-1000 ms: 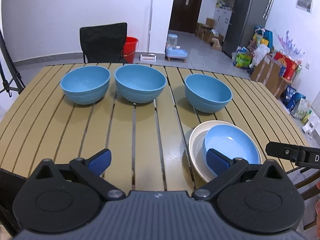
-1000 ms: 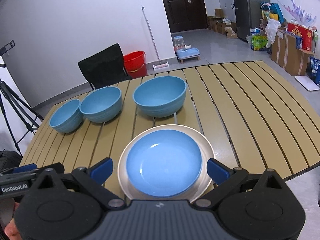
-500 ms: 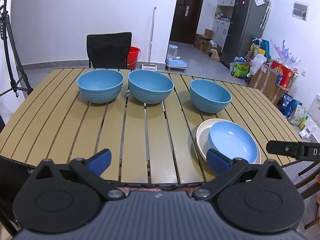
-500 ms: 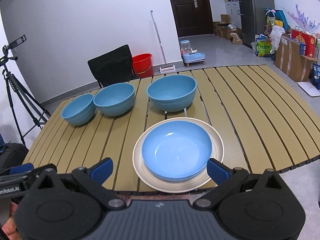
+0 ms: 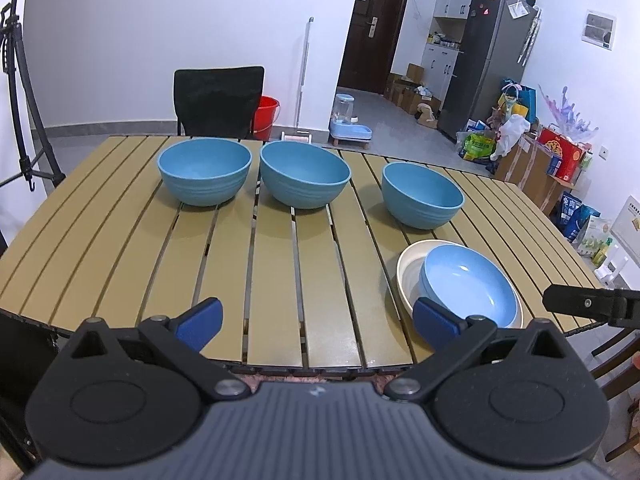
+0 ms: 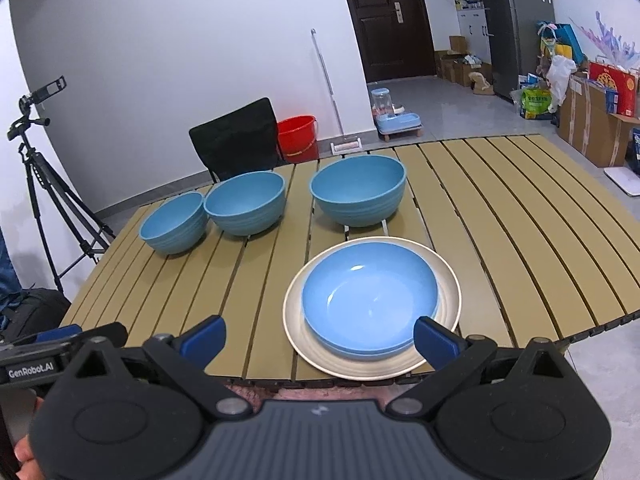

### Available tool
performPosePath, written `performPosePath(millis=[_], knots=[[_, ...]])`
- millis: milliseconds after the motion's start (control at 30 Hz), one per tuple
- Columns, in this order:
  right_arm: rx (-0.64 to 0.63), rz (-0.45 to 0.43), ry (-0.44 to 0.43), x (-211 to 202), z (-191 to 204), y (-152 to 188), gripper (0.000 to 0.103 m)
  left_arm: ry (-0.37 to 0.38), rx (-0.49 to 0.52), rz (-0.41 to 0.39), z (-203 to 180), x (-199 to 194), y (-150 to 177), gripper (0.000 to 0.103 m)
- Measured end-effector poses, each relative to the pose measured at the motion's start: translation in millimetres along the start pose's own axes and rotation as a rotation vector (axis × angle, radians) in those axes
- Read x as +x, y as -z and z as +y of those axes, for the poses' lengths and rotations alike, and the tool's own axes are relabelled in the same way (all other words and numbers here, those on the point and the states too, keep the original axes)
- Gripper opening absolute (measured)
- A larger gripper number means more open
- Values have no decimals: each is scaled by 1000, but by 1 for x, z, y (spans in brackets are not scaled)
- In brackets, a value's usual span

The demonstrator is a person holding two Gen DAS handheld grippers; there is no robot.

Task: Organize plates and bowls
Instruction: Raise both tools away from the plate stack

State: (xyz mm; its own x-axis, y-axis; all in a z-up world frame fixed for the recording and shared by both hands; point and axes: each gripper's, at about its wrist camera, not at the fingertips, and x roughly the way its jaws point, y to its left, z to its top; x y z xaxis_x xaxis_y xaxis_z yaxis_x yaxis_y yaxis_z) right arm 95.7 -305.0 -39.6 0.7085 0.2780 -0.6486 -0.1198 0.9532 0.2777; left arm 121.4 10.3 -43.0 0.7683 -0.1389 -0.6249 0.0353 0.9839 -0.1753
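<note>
Both views are bright and evenly lit from overhead. Soft, short shadows lie under the three bowls on the bench (image 5: 280,264). Small white glare spots show inside the blue plate (image 6: 370,300). Focus is sharp throughout. Fisheye distortion curves the bench slats, and the corners vignette dark.

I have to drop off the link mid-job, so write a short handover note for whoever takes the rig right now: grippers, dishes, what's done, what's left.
Left gripper: open, empty, near the table's front edge.
Right gripper: open, empty, facing the plates.
Blue plate sits stacked in the cream plate near the front edge of the slatted table.
Three blue bowls stand apart in a row behind: left bowl, middle bowl, right bowl.
Done: plates stacked.
Left: probably nest the three bowls.
</note>
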Motion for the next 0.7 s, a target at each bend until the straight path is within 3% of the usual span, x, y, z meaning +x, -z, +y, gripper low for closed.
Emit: performPosePath(millis=[300, 700], knots=[[42, 35, -4, 21, -12, -8, 100, 5, -4, 37, 4, 18, 0, 103], [58, -7, 11, 51, -23, -54, 100, -10, 6, 74, -1, 58, -27, 103]])
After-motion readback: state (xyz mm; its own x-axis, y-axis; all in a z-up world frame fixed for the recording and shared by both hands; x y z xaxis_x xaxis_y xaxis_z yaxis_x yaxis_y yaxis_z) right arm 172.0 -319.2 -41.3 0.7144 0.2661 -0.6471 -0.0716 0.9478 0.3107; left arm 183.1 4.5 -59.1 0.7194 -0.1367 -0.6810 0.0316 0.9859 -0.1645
